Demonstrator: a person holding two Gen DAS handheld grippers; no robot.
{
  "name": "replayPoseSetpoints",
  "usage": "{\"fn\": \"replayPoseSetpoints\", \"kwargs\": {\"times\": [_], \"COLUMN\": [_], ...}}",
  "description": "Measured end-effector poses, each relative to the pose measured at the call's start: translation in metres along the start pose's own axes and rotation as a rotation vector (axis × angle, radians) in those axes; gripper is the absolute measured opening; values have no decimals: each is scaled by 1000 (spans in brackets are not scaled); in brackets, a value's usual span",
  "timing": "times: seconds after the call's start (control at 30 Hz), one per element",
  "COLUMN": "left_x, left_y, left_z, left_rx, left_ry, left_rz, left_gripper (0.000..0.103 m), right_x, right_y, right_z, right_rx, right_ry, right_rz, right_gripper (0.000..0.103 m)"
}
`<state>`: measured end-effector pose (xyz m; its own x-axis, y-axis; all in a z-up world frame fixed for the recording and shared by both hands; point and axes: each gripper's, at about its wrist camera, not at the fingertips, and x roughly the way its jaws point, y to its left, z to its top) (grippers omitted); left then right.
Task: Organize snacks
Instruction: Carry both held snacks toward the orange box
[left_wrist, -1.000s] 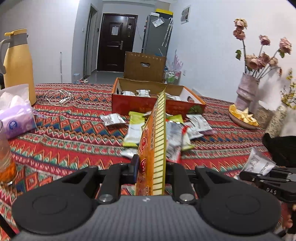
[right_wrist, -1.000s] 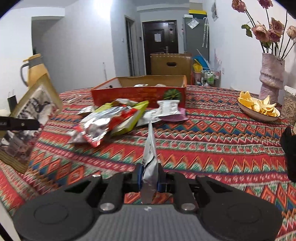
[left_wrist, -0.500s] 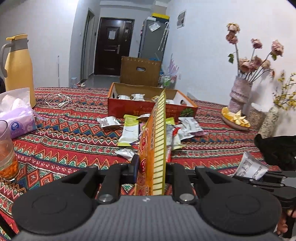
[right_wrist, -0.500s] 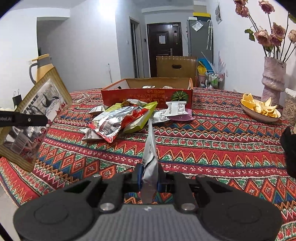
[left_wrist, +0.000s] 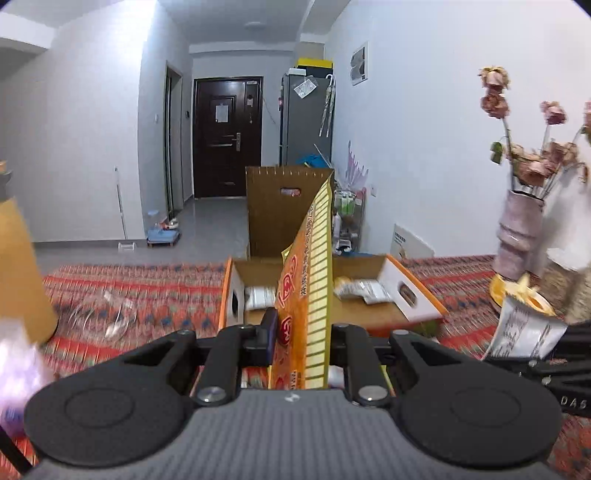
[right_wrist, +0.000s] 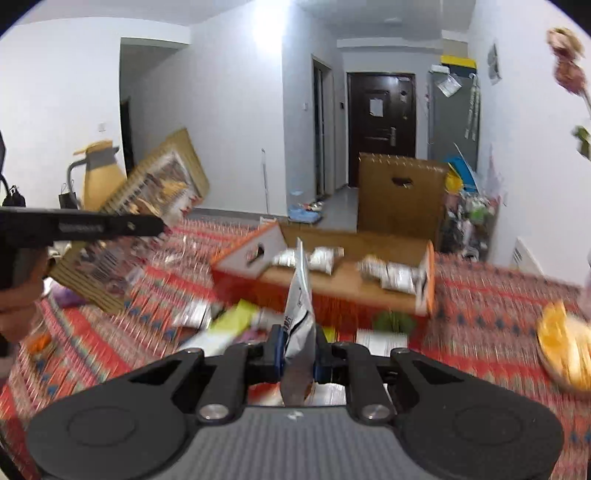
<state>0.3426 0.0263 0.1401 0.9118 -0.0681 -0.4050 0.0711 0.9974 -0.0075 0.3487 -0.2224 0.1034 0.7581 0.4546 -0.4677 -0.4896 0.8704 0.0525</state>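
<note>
My left gripper (left_wrist: 300, 339) is shut on a tall orange and yellow snack bag (left_wrist: 310, 280), held upright just in front of the open cardboard box (left_wrist: 413, 291). The same bag (right_wrist: 147, 210) shows at the left of the right wrist view, pinched by the left gripper. My right gripper (right_wrist: 298, 349) is shut on a small silver and white snack packet (right_wrist: 300, 295), which also appears at the right of the left wrist view (left_wrist: 524, 328). The box (right_wrist: 247, 254) holds several small packets (right_wrist: 321, 258). More loose snacks (right_wrist: 229, 321) lie on the patterned cloth before the box.
A yellow thermos jug (right_wrist: 99, 173) stands at the left. A vase of dried roses (left_wrist: 517, 236) and a dish of yellow pieces (right_wrist: 565, 347) sit at the right. A brown carton (left_wrist: 288, 210) stands behind the box. A coiled cable (left_wrist: 103, 314) lies left of the box.
Both grippers have risen and moved forward toward the box with their packets still held. The box now looks much closer, and the loose snack pile has dropped below the left view.
</note>
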Motion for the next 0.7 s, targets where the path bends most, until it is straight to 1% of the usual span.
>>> {"fn": "replayPoseSetpoints", "kwargs": {"times": [0.13,0.23,0.27,0.3,0.33,0.37,0.43,0.53,0.7], "left_x": [63,116,135,149,163,178,199,230,267], "left_y": [10,15,16,18,18,18,18,21,25], "left_z": [29,43,47,49,50,50,50,47,39], "left_rx": [-22,-24,-25,-26,-15,-11,13,9,-2], "left_ry": [27,80,105,118,130,140,151,187,234], "left_rz": [15,26,30,39,48,63,81,95,114], "left_gripper": [17,17,17,18,18,17,18,17,17], "right_x": [59,114,132,153,172,191,232,281,342], "right_y": [-23,-42,-47,-51,-55,-59,-71,-84,-96], "right_z": [46,74,81,88,93,97,104,111,108], "right_rx": [5,27,26,16,5,3,43,80,125], "right_ry": [3,36,48,51,62,83,141,204,300], "right_rz": [39,61,52,14,-16,-20,0,-9,-9], "right_gripper": [15,15,15,15,15,15,15,15,15]}}
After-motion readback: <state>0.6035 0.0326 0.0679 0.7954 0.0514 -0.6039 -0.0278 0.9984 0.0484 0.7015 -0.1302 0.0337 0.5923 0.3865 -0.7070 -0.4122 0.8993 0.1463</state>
